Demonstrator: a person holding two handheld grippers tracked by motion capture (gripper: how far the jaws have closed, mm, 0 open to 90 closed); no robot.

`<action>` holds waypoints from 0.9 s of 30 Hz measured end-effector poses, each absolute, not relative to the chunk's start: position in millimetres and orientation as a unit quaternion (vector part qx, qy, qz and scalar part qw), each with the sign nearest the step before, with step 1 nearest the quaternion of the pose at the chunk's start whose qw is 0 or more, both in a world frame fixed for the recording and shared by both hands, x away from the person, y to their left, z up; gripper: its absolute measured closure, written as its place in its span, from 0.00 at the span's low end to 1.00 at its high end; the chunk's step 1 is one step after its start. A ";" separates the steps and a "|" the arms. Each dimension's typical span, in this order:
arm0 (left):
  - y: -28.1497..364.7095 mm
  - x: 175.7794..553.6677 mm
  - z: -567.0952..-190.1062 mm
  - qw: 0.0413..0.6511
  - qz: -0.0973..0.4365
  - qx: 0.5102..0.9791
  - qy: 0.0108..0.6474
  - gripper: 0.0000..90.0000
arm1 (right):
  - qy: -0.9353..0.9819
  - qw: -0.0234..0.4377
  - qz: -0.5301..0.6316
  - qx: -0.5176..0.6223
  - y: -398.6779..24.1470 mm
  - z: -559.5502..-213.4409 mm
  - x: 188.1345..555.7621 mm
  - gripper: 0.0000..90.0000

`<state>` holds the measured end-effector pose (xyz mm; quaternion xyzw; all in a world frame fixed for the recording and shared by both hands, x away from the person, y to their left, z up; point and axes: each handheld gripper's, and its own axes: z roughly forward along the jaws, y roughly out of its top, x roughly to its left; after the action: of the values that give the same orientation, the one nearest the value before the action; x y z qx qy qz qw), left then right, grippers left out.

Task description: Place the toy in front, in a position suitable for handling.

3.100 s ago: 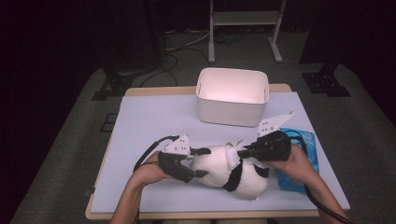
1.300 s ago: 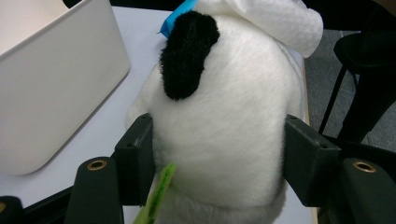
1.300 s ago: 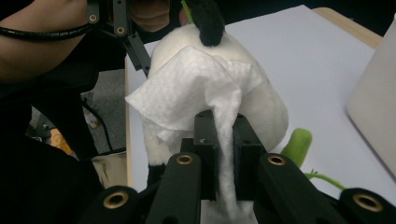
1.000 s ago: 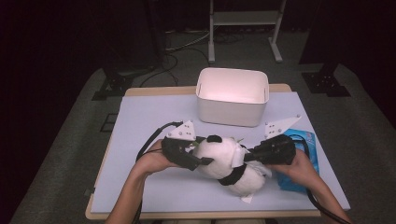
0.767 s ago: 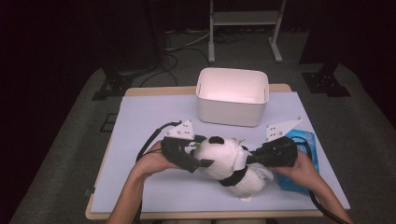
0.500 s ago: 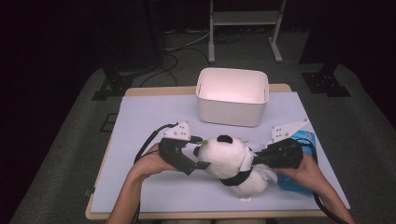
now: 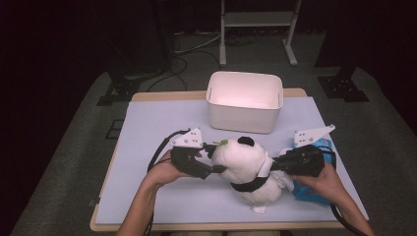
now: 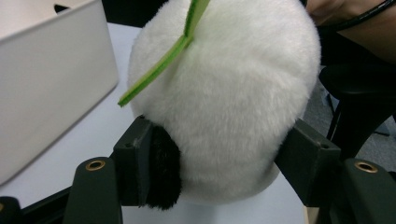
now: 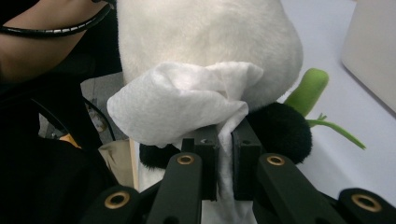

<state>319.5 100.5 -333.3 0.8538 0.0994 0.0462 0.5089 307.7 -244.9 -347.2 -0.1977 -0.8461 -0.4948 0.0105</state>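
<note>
While the person's forearms come in from the near edge of the table [image 7: 162, 123], the action sits right in front of them: a plush panda [image 7: 248, 169] stands upright on the pale mat, caught between both tools. On the near right, the right gripper [image 7: 275, 165] has its jaws pinched tight on a white wipe [image 9: 182, 105], and the bunched wipe is pressed against the side of the panda's white head, just above a black ear [image 9: 280, 130]. From the left, the left gripper [image 7: 216, 157] reaches in level, and its jaws have just been closing: in the left gripper view the two pads sit on either side of the round head, one against black fur, the other against the white flank, so it looks like a steadying hold on the toy. A green felt leaf [image 8: 163, 60] lies across the head.

Here's the relation that matters: the panda's long axis runs upright, and the two grippers face each other across it, the left bracing from one side, the wipe coming from the opposite side. My read is that any next stroke of the wipe pushes toward the left gripper, so that brace has to hold.

Just beyond the right hand lies a blue packet [image 7: 314, 189]. Farther back, well apart from the toy, stands a white bin [image 7: 245, 114]
</note>
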 end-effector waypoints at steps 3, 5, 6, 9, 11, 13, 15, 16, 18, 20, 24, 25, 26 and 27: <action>103.6 317.9 -325.6 0.507 0.055 0.854 0.096 0.39 | -0.847 0.008 -0.495 -0.193 -242.0 -343.3 309.0 0.92; 106.4 317.2 -322.0 0.505 0.062 0.855 0.097 0.39 | -0.844 0.009 -0.502 -0.189 -240.7 -340.4 310.3 0.92; 107.9 317.1 -320.5 0.502 0.066 0.857 0.095 0.39 | -0.843 0.009 -0.503 -0.189 -239.9 -338.1 310.6 0.92; 110.8 315.6 -317.5 0.496 0.074 0.860 0.097 0.39 | -0.840 0.005 -0.510 -0.183 -236.5 -330.1 311.6 0.92; 111.6 315.0 -315.7 0.493 0.077 0.862 0.094 0.39 | -0.837 0.003 -0.518 -0.178 -234.7 -323.2 312.1 0.92; 109.7 314.0 -314.9 0.492 0.076 0.863 0.087 0.39 | -0.830 0.005 -0.531 -0.172 -233.7 -316.2 312.5 0.92; 107.3 313.1 -314.7 0.492 0.076 0.863 0.086 0.39 | -0.829 -0.002 -0.533 -0.169 -231.7 -309.9 312.2 0.92; 106.3 313.1 -315.2 0.490 0.075 0.864 0.087 0.39 | -0.831 -0.007 -0.531 -0.166 -230.3 -307.5 312.1 0.92; 106.0 313.7 -316.2 0.489 0.074 0.865 0.087 0.39 | -0.834 -0.010 -0.526 -0.166 -228.7 -306.7 312.5 0.92; 105.5 314.2 -317.2 0.487 0.073 0.866 0.086 0.39 | -0.834 -0.006 -0.526 -0.168 -229.7 -309.8 313.1 0.92; 103.8 315.7 -320.0 0.490 0.066 0.864 0.093 0.35 | -0.833 -0.001 -0.523 -0.179 -234.5 -322.5 313.3 0.92; 103.8 316.1 -320.5 0.492 0.064 0.863 0.094 0.35 | -0.831 0.002 -0.525 -0.184 -237.3 -327.6 313.9 0.92; 104.0 316.3 -321.0 0.494 0.063 0.862 0.095 0.35 | -0.830 0.006 -0.525 -0.189 -239.8 -331.5 314.3 0.92; 104.4 316.3 -321.1 0.495 0.062 0.861 0.096 0.35 | -0.830 0.008 -0.523 -0.193 -241.9 -335.6 314.5 0.92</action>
<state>316.3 104.4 -321.1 0.8615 0.0956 0.0620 0.4948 314.5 -241.9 -335.6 -0.1932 -0.8299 -0.5233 0.0077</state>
